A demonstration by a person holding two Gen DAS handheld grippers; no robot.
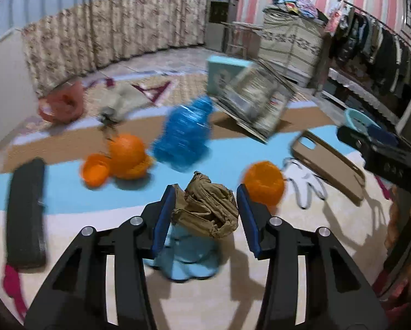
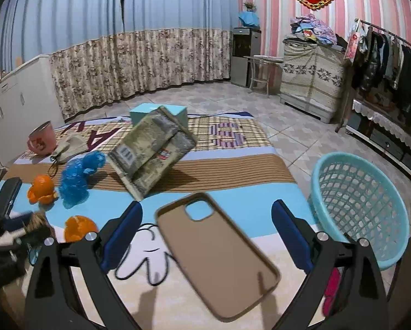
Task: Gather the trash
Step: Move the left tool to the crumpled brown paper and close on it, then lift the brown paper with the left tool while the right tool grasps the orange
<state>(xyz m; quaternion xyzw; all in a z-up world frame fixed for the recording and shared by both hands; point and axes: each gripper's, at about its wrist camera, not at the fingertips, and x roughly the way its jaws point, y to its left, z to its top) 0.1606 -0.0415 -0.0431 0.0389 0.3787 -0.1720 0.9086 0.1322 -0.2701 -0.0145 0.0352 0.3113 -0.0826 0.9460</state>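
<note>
Left gripper [image 1: 205, 211]: jaws half apart around the paper wad [image 1: 205, 206]; left pad touching, right pad just clear, so no grip.
Right gripper [image 2: 205, 233]: spread wide, grasping nothing, above the phone case [image 2: 216, 255].
Wad: on the mat [image 1: 227, 148], near edge.
Peels [image 1: 264, 183]: right of the wad; more far left.
Basket [image 2: 359, 209]: right, off the mat.

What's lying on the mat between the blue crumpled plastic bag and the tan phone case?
In the right wrist view, between the blue crumpled plastic bag and the tan phone case, only bare mat shows.
</note>
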